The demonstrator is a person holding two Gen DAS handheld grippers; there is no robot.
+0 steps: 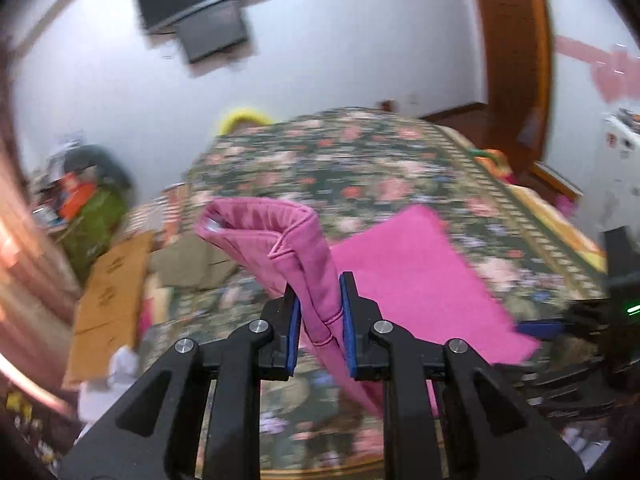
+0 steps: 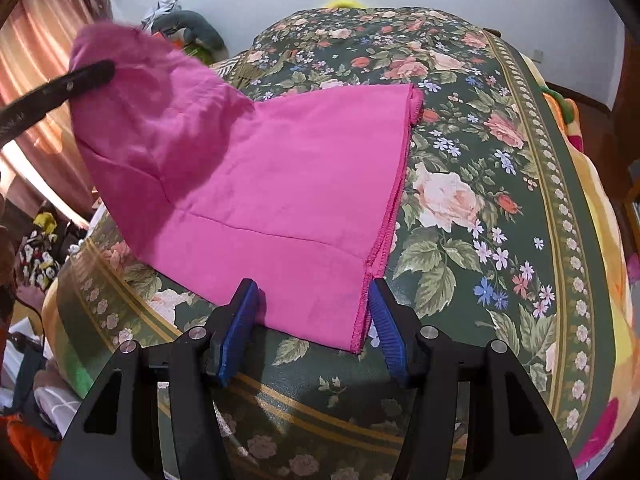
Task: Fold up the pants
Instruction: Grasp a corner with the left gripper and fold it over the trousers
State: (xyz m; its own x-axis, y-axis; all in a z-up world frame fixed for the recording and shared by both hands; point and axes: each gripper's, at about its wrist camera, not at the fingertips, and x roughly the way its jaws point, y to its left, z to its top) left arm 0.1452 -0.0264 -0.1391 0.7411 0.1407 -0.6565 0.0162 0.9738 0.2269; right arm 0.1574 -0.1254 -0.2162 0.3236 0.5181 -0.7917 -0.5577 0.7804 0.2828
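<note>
Fabric sits pinched between the blue pads of my left claw (image 1: 320,320), which is closed on a hemmed end of the pink pants (image 2: 272,184) and holds it raised above the bed (image 2: 480,128); that lifted end stands up in a loop ahead of the pads, and the left wrist view is blurred, so I judge the claw is in motion. My right claw (image 2: 312,320) is spread wide and holds nothing, its pads straddling the near corner of the pants where the stitched edge lies flat on the floral bedspread. Beyond that corner the rest of the garment spreads flat and smooth toward the far side of the bed. To fold well, I would carry the lifted end over the flat part in a low arc, keeping the cloth taut enough that it does not bunch, and line its hem up with the stitched edge by my right claw. I would use the right claw to pin or pinch that near corner so the bottom layer does not drag. Releasing too high would risk a crooked fold.
</note>
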